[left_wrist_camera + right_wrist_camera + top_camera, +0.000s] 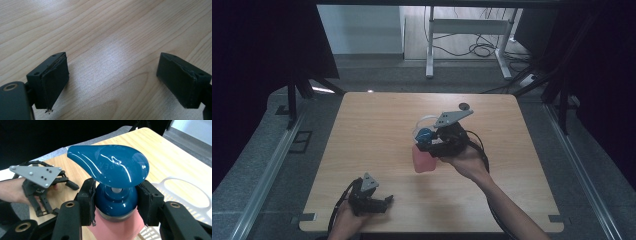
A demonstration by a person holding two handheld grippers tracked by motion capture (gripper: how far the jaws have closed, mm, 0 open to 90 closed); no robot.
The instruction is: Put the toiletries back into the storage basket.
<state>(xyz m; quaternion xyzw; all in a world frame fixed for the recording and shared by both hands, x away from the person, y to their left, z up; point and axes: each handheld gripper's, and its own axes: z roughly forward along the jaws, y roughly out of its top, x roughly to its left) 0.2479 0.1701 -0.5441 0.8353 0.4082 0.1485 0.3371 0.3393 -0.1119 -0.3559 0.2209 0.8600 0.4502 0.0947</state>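
Pump bottle [117, 195]: pink body, glossy dark-blue pump head w/ teardrop-shaped top. Right claw [116, 202] clamped on the blue collar just under the pump head, bottle held abt mid tabletop [377, 125]. White slotted basket [185, 195] just beside it, contents hard to tell. Left claw [112, 82] apart, nothing between, near front edge of tabletop.
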